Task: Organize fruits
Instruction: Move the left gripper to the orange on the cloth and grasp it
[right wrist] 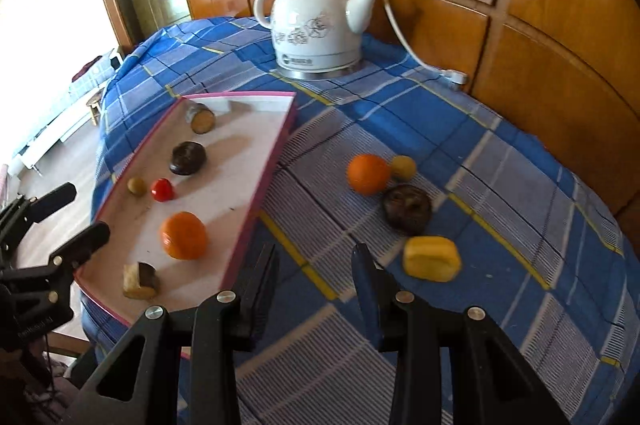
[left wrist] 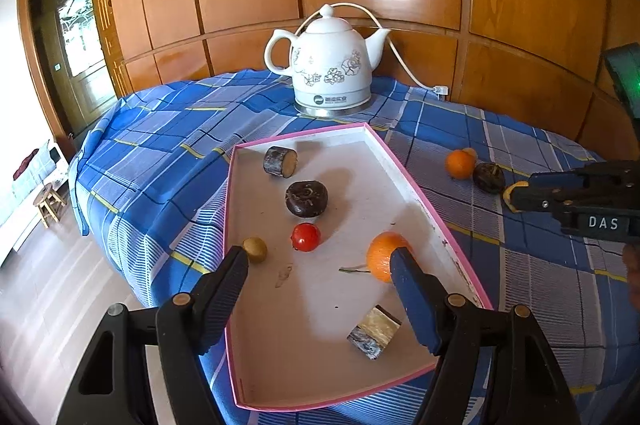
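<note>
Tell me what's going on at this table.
A person is sorting fruit into a pink-rimmed tray with two handheld grippers. The tray holds six pieces, among them an orange and a cherry tomato. Four remain on the checked cloth. Both the left gripper and the right gripper are empty, jaws apart.

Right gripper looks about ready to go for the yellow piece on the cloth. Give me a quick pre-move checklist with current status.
1. Right gripper empty: ok, nothing between its fingers.
2. Gap wide enough for the yellow fruit piece: cannot tell, the gap looks narrower than the piece's long side.
3. Aligned on target: not ok, the piece lies right of the fingers.
4. Neighbours clear: ok, the dark fruit sits apart behind it.
5. Room in the pink-rimmed tray: ok, bare floor shows.
6. Left gripper out of the way: ok, open over the tray.
</note>
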`<state>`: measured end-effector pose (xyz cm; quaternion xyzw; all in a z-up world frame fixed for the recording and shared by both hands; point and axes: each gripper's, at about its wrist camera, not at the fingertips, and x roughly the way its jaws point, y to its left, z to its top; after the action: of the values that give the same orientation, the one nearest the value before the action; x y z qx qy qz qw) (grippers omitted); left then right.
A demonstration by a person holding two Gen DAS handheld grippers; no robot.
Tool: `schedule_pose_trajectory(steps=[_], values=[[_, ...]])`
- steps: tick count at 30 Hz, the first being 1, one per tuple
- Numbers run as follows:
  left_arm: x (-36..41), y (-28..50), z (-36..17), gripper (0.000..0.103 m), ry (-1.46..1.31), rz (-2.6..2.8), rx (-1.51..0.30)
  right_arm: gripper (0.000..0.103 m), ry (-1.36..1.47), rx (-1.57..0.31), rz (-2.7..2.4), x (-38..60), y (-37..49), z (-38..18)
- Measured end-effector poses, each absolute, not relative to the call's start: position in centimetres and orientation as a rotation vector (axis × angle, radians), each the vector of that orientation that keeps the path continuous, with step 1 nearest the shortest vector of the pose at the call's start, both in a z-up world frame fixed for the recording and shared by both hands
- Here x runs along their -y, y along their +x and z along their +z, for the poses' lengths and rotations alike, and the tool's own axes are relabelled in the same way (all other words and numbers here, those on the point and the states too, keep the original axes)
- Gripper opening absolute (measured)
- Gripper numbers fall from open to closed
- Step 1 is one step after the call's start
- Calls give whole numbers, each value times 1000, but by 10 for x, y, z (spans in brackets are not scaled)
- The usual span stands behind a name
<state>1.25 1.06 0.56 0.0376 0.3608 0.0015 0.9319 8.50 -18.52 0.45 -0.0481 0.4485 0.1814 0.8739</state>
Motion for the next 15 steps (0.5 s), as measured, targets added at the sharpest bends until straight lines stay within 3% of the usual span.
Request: schedule_pose_trajectory(steps=[15], values=[[14, 26, 9, 74, 114, -70, -762, 38, -144, -956, 207, 265, 84, -7]])
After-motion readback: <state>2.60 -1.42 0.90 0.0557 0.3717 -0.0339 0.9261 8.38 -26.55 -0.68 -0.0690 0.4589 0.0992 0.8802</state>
